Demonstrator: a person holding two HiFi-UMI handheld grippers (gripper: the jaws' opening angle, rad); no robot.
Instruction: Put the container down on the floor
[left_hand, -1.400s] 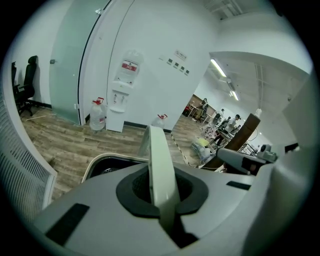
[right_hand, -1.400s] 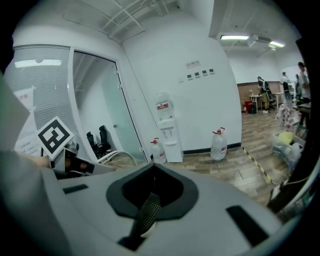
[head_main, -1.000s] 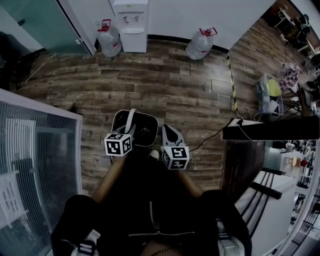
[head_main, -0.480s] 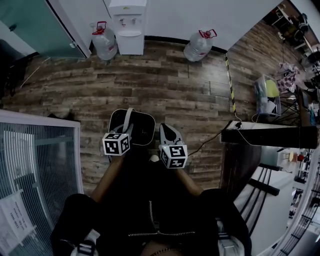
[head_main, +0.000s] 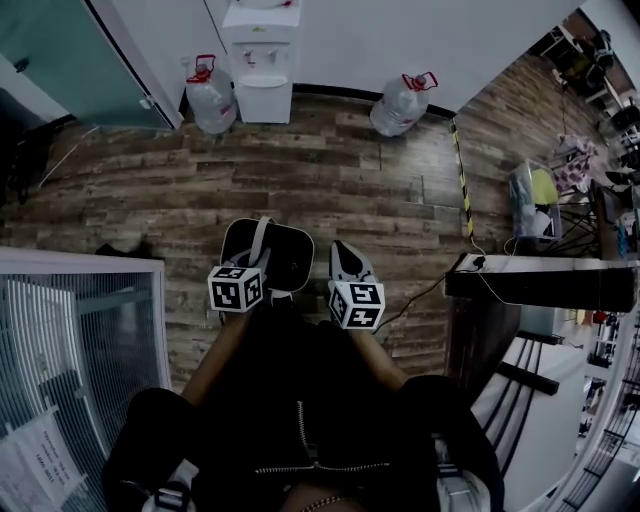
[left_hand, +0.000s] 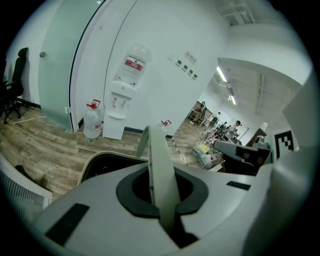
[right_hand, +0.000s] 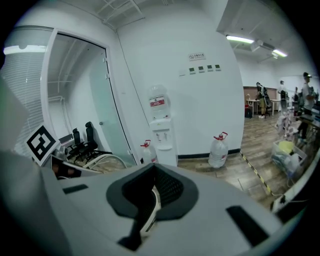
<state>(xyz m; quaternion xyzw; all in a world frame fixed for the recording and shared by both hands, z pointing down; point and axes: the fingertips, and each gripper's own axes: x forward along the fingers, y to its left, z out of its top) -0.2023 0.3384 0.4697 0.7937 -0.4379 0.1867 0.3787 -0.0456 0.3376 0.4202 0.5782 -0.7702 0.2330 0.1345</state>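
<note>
A: Head view: container (head_main: 287, 258) hangs from the left gripper (head_main: 256, 266) over wood floor (head_main: 380, 190); glazed partition (head_main: 70, 350) to its left, desk (head_main: 540, 283) and cable (head_main: 425, 286) to its right

B: Left gripper view: jaws pinch its handle (left_hand: 159, 175) (lower straight, keep it level). Right gripper view: right gripper (right_hand: 149, 202) pressed together, nothing in it; open room is ahead

left tool (left_hand: 162, 200): clamped on container handle (left_hand: 154, 150) | beyond: water dispenser (left_hand: 120, 112), bottle (left_hand: 92, 122)

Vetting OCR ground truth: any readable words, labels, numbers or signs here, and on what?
No text is legible.
Red label on dispenser bottle: blurred.
Wall sign and small plaques beside it: too small.
Paper sheet on glass partition: print too small.
</note>
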